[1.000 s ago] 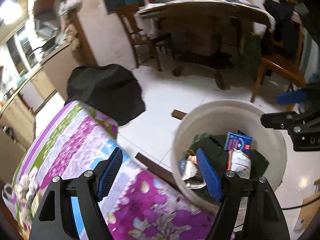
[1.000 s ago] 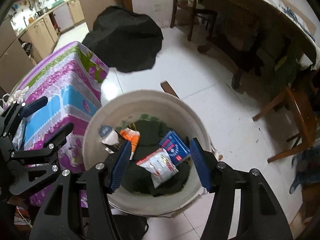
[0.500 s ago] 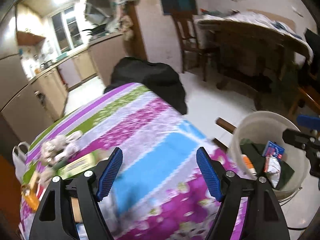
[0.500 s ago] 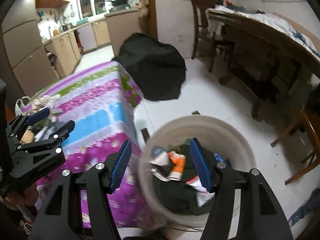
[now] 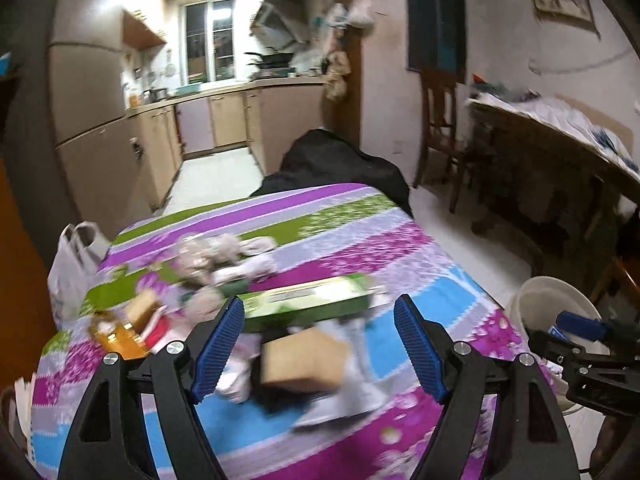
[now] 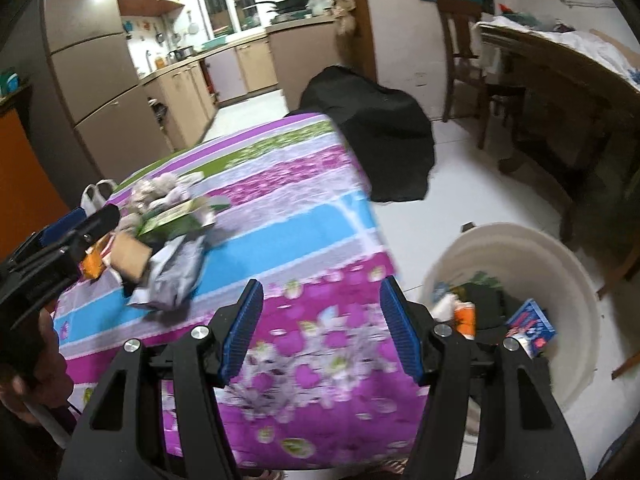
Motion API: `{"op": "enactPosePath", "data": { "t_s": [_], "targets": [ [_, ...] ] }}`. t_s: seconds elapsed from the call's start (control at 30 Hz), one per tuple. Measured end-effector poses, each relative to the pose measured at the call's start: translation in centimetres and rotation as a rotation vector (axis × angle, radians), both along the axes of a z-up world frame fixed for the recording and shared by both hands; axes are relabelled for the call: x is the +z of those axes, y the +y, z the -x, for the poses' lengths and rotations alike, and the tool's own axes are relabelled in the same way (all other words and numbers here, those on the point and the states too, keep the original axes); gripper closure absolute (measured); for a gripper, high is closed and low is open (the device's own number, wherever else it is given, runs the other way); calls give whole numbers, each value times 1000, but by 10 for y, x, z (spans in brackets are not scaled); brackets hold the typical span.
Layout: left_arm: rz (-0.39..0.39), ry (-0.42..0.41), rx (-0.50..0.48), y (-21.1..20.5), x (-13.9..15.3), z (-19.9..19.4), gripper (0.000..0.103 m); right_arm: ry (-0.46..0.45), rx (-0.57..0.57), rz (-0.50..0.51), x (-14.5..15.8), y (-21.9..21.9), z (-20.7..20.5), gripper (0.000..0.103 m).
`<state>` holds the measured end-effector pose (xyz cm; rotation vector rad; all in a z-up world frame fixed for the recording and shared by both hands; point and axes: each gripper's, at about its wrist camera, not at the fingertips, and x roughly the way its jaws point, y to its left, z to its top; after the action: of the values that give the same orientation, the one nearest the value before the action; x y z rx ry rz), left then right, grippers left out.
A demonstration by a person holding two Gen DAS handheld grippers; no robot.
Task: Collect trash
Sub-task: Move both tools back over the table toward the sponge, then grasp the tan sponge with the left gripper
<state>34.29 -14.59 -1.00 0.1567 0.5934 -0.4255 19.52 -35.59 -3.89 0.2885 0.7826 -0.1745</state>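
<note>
Motion-blurred litter pile point(image 5: 304, 344) on tablecloth point(image 5: 400, 248), items unidentifiable

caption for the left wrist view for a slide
Open left gripper above trash on the floral tablecloth, bin at right.

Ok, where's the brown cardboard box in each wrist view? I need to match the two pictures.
Left wrist: the brown cardboard box lies low in the middle, on the floral tablecloth, in line with the gap of the open left tongs.
Right wrist: it sits at middle left, near the left tongs.
Shared landmark: the long green box just beyond it.
</note>
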Motion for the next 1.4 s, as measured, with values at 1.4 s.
{"op": "enactPosePath", "data": {
  "t_s": [1.4],
  "targets": [
    [61, 149, 61, 122, -61, 7, 56, -17, 163, -104, -25, 66, -25, 36]
  ]
}}
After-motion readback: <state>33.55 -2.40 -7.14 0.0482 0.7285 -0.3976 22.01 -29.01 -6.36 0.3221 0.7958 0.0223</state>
